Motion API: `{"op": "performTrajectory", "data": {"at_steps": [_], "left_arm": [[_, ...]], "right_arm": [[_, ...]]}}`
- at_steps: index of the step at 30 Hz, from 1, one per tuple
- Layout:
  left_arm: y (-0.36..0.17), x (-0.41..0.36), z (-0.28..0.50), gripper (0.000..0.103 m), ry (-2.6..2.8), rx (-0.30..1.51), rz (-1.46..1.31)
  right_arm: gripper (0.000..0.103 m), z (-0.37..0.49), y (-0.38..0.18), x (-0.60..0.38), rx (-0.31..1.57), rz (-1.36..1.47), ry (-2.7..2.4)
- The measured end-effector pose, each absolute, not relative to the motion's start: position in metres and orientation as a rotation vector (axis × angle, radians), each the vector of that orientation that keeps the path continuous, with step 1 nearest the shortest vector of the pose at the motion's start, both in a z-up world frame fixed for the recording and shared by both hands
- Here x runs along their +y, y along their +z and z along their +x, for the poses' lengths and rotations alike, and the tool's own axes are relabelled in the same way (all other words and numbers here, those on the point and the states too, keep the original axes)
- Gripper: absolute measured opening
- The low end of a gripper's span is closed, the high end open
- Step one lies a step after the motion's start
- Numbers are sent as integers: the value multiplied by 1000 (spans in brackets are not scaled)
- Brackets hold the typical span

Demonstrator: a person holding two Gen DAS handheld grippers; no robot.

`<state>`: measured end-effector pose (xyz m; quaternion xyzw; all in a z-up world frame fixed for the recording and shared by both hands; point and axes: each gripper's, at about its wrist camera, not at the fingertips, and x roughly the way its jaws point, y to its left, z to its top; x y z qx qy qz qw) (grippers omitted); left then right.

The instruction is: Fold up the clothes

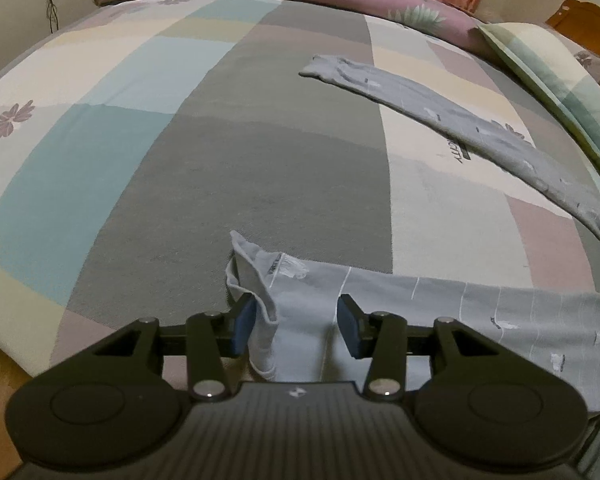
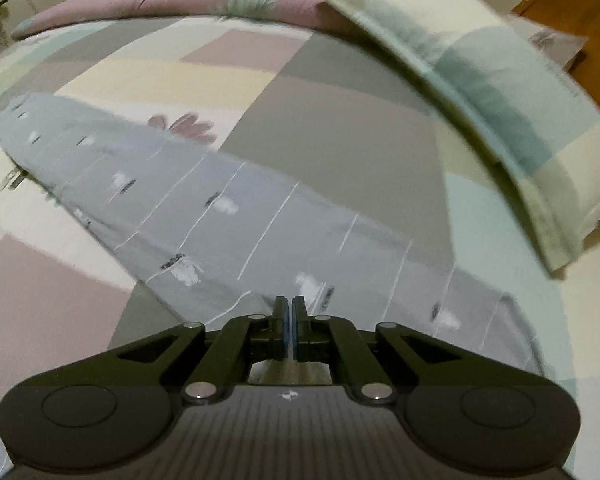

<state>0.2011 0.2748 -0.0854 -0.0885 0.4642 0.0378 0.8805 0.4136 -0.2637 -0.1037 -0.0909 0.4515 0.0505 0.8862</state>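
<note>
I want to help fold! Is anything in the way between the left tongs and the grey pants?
Nothing visible. The left tongs stand open with the grey pants hem already between the blue pads, on the patchwork bedsheet.

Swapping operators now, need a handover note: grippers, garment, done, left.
Left gripper: open, the grey trousers' hem end lies loose between its pads.
Right gripper: shut at the edge of the other trouser leg; a pinch of cloth can't be confirmed.
Trousers lie on the patchwork bedsheet, legs splayed, pillow beside.
Done: no fold visible.
Left: align legs, fold.
</note>
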Motion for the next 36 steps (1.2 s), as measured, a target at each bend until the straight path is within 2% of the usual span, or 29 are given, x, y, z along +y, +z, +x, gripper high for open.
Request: {"op": "performTrajectory", "data": {"at_steps": [1,4,8,17,21,29,34,36], "left_arm": [[-85,275,201,45,79,967,-185],[-83,276,199,45,77,962,-188],[-80,273,198,48,64,951,-189],[-86,262,195,51,15,969,-177],[-92,263,189,51,21,995,-160],[-96,266,192,55,26,980,-169],[-102,264,193,55,48,988,-121],[-106,265,194,53,64,995,-108]], "right_arm": [[13,410,-103,-262,949,-192,109],[21,382,-91,-253,907,-216,156],[21,340,-80,-229,897,-197,358],[18,282,-116,-152,985,-320,607],[18,251,-113,-144,973,-423,661],[25,280,-94,-171,880,-264,637],[26,280,-122,-155,916,-346,652],[24,268,-123,-150,868,-407,648]]}}
